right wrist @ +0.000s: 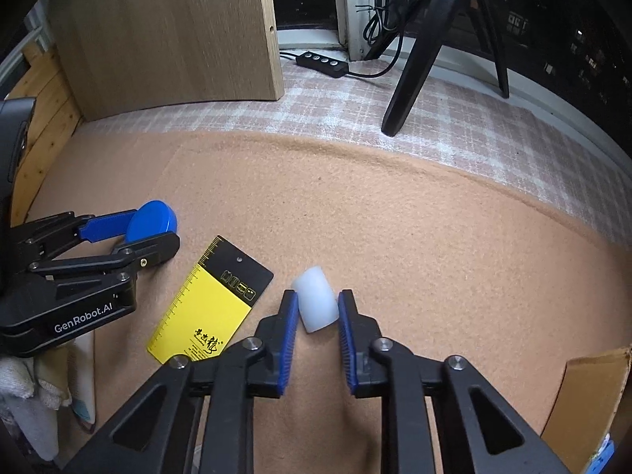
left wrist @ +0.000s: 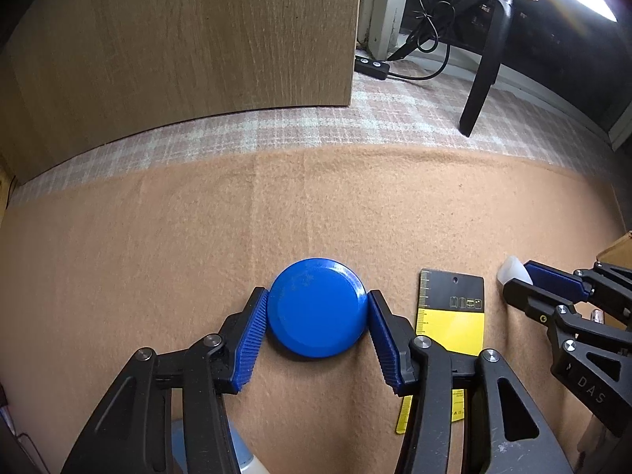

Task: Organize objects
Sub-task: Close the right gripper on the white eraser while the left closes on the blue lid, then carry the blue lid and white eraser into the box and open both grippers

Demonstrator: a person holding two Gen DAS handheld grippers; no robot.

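Observation:
A round blue lid (left wrist: 316, 308) lies flat on the tan blanket (left wrist: 158, 256). My left gripper (left wrist: 317, 296) is shut on it, one blue pad against each side of its rim. The right wrist view shows the same lid (right wrist: 152, 221) inside the left gripper (right wrist: 158, 229). A small white translucent cap (right wrist: 316, 304) lies on its side on the blanket, and my right gripper (right wrist: 318, 296) is shut on it, both pads touching it. In the left wrist view the cap (left wrist: 513, 270) pokes out past the right gripper (left wrist: 519, 276).
A yellow and black card (right wrist: 209, 308) lies on the blanket between the two grippers. Behind stand a wooden panel (left wrist: 177, 59), a black tripod leg (right wrist: 410, 79) and a power strip (right wrist: 322, 63) on checked cloth. A cardboard box (right wrist: 588, 395) is at the near right.

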